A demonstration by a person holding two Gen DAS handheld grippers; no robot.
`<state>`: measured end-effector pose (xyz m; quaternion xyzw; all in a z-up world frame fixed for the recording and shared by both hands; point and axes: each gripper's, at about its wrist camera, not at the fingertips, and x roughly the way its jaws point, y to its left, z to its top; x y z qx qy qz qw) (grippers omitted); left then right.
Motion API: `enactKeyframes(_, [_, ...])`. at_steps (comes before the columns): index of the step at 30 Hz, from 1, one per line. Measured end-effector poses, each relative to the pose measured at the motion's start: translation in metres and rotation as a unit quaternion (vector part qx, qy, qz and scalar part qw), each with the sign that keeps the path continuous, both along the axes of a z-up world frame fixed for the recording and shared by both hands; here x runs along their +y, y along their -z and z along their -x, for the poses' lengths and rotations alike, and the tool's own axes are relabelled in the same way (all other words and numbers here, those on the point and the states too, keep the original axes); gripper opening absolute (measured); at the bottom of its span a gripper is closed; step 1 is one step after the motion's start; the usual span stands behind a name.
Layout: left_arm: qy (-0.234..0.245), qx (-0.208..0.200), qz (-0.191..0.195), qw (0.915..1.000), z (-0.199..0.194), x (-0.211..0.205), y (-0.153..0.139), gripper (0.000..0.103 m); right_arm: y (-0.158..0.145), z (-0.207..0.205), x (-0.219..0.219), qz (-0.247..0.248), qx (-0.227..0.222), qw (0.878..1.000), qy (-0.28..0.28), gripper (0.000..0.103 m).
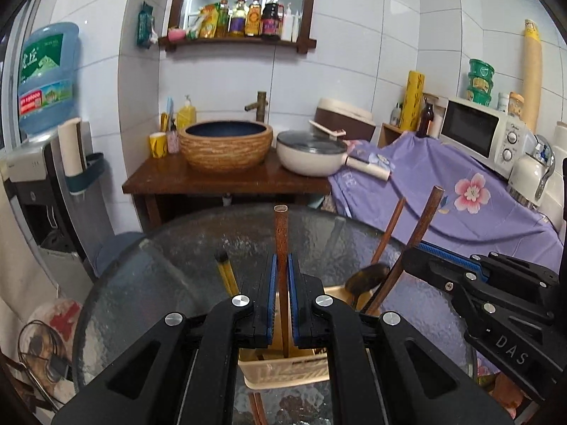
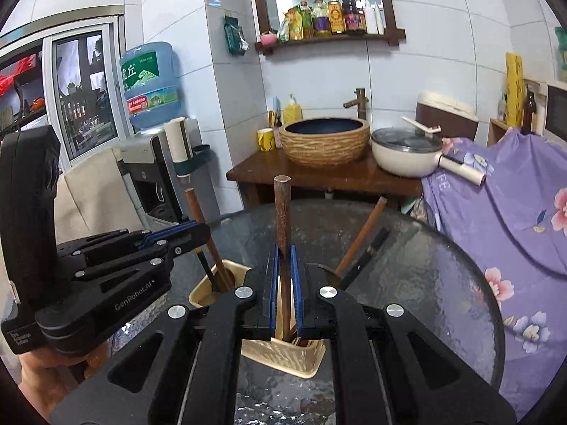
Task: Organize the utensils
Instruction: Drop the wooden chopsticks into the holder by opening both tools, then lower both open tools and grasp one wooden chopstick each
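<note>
Currently both tongs are clenched on utensils. My left gripper [image 1: 282,265] pinches a brown wooden handle [image 1: 281,226] between its blue pads, the stick standing nearly upright. My right gripper [image 2: 283,265] clamps a second brown handle [image 2: 282,212] the same way. Directly below both tongs sits the beige utensil holder [image 2: 283,354] on the glass table [image 2: 425,283]; other utensils already stand in it. Step in hand, as I judge: lowering both into the holder. Next: guide tips into a compartment, then release.
</note>
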<state>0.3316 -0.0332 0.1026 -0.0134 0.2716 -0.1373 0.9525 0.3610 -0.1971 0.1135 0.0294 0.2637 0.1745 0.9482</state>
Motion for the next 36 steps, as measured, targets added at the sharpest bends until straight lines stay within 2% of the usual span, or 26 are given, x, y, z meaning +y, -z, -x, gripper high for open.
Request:
enactKeyframes(5, [0.000, 0.005, -0.010, 0.9999, 0.000, 0.000, 0.014, 0.006, 0.013, -0.001, 0.001, 0.002, 0.009, 1.000, 0.001, 0.008])
enactKeyframes(12, [-0.002, -0.008, -0.019, 0.9998, 0.009, 0.002, 0.009, 0.008, 0.014, 0.003, -0.001, -0.004, -0.004, 1.000, 0.004, 0.010])
enactKeyframes(14, [-0.001, -0.016, -0.009, 0.9998, 0.016, 0.006, 0.004, 0.021, 0.010, 0.008, -0.001, -0.002, -0.012, 1.000, 0.006, 0.026])
enactKeyframes(15, [0.000, -0.022, -0.004, 0.9998, 0.022, 0.009, 0.002, 0.027, 0.008, 0.012, -0.002, -0.003, -0.018, 1.000, 0.007, 0.041])
enactKeyframes(16, [-0.001, -0.029, 0.000, 0.9996, 0.029, 0.013, -0.001, 0.036, 0.005, 0.018, -0.005, -0.005, -0.032, 0.999, 0.011, 0.046])
enactKeyframes(19, [-0.007, -0.046, 0.009, 0.9989, 0.052, 0.024, -0.003, 0.057, -0.001, 0.033, -0.010, -0.001, -0.051, 0.999, 0.016, 0.046])
enactKeyframes(22, [-0.012, -0.046, 0.011, 0.9988, 0.073, 0.036, 0.005, 0.065, -0.002, 0.051, -0.016, -0.004, -0.063, 0.998, 0.020, 0.050])
enactKeyframes(25, [-0.018, -0.026, 0.003, 0.9995, 0.087, 0.046, 0.024, 0.066, 0.003, 0.074, -0.020, -0.011, -0.072, 0.997, 0.023, 0.058])
enactKeyframes(29, [-0.023, 0.016, -0.029, 0.9992, 0.097, 0.054, 0.062, 0.066, 0.020, 0.105, -0.012, 0.007, -0.074, 0.997, 0.011, 0.059])
enactKeyframes(30, [-0.023, 0.030, -0.032, 0.9988, 0.099, 0.056, 0.073, 0.066, 0.024, 0.109, -0.010, 0.011, -0.074, 0.997, 0.008, 0.063])
enactKeyframes(33, [-0.018, 0.073, -0.036, 0.9965, 0.104, 0.060, 0.103, 0.060, 0.045, 0.124, -0.001, 0.031, -0.067, 0.997, 0.001, 0.064])
enactKeyframes(36, [-0.014, 0.105, -0.035, 0.9938, 0.109, 0.064, 0.127, 0.053, 0.070, 0.128, 0.002, 0.033, -0.035, 0.999, -0.003, 0.064])
